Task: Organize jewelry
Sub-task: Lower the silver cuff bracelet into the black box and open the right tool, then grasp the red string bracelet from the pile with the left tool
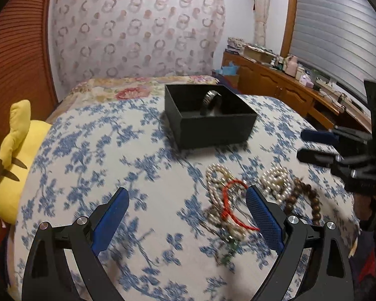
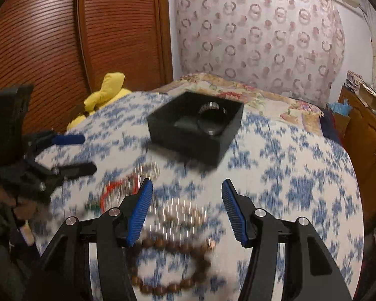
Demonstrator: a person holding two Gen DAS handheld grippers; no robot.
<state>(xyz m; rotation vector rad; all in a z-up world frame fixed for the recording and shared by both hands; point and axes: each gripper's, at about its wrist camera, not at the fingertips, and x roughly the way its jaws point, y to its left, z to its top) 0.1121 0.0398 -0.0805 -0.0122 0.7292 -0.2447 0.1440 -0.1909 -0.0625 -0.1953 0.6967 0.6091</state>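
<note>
grippers, left (image 1: 186, 198) and right (image 2: 187, 195), both spread wide and empty; right should drop squarely onto wooden beads (image 2: 168, 268) at frame bottom, then carry to box (image 2: 195, 135).

Left wrist view: looks forward, low over the bedspread (image 1: 92, 155), black box (image 1: 210, 123) at 12 o'clock, cupboard at 2. Right wrist view: set nearer the beads (image 2: 173, 263), facing the same box (image 2: 195, 130), wardrobe at 10 o'clock. Both share box and bedspread (image 2: 288, 175).
</note>
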